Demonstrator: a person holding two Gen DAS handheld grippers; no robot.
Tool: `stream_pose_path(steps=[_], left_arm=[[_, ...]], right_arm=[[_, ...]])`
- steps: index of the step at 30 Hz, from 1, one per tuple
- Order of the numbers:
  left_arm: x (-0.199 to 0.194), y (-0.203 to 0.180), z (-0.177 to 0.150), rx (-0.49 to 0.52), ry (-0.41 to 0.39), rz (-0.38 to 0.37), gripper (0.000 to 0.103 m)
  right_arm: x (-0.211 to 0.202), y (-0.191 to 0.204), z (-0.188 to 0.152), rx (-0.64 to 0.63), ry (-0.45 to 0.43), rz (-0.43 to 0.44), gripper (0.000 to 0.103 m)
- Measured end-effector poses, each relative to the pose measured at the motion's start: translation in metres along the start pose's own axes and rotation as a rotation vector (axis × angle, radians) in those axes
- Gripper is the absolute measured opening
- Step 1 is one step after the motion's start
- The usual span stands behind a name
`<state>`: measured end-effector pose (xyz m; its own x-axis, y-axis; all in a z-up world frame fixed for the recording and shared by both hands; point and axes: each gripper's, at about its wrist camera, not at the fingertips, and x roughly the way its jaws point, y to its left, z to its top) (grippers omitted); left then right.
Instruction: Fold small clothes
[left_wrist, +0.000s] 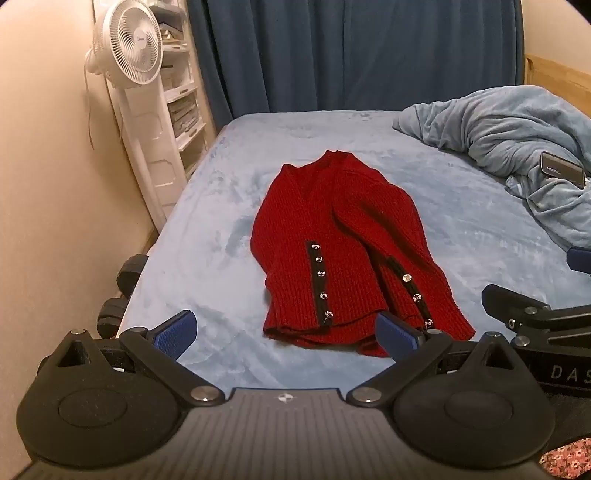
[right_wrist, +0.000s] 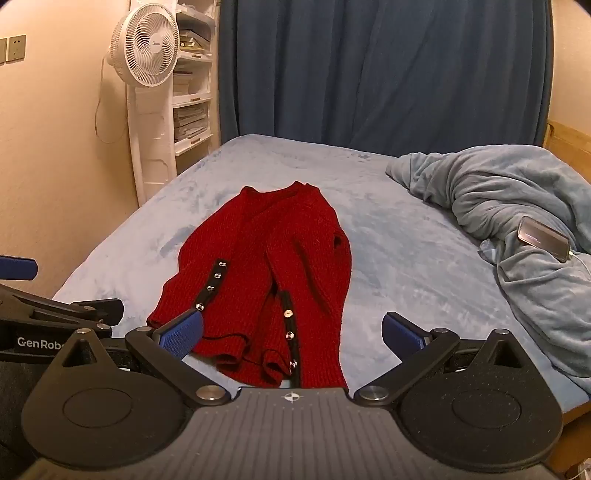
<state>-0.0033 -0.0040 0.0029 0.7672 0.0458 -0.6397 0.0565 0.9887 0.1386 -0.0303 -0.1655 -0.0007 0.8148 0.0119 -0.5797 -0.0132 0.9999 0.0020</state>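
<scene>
A small red knit cardigan (left_wrist: 343, 243) with black button bands lies on the blue bed sheet (left_wrist: 207, 229), its sides folded inward, hem toward me. It also shows in the right wrist view (right_wrist: 269, 273). My left gripper (left_wrist: 286, 334) is open and empty, hovering just before the hem, its right pad near the hem's right part. My right gripper (right_wrist: 293, 334) is open and empty above the hem's near edge. The right gripper's body shows at the right edge of the left view (left_wrist: 535, 317).
A crumpled blue blanket (right_wrist: 517, 229) with a dark phone-like device (right_wrist: 543, 236) on it lies at the right. A white standing fan (right_wrist: 147, 74) and shelves stand left of the bed. Dark blue curtains (right_wrist: 369, 74) hang behind. Dumbbells (left_wrist: 118, 295) lie beside the bed.
</scene>
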Motion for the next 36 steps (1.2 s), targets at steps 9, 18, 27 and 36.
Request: stream_pose_path(steps=[9, 18, 27, 36], left_arm=[[0.0004, -0.0013, -0.0020, 0.009, 0.007, 0.001, 0.103], [0.0010, -0.0013, -0.0020, 0.011, 0.008, -0.002, 0.103], [0.0018, -0.0010, -0.0022, 0.012, 0.008, -0.002, 0.103], [0.0014, -0.0012, -0.0023, 0.012, 0.006, -0.001, 0.103]], right_arm=[[-0.0051, -0.0077, 0.0002, -0.013, -0.012, -0.014, 0.102], [-0.0050, -0.0070, -0.0006, -0.014, -0.012, -0.019, 0.102], [-0.0049, -0.0074, -0.0003, -0.016, -0.013, -0.020, 0.102], [-0.0050, -0.0060, -0.0008, -0.019, -0.016, -0.023, 0.102]])
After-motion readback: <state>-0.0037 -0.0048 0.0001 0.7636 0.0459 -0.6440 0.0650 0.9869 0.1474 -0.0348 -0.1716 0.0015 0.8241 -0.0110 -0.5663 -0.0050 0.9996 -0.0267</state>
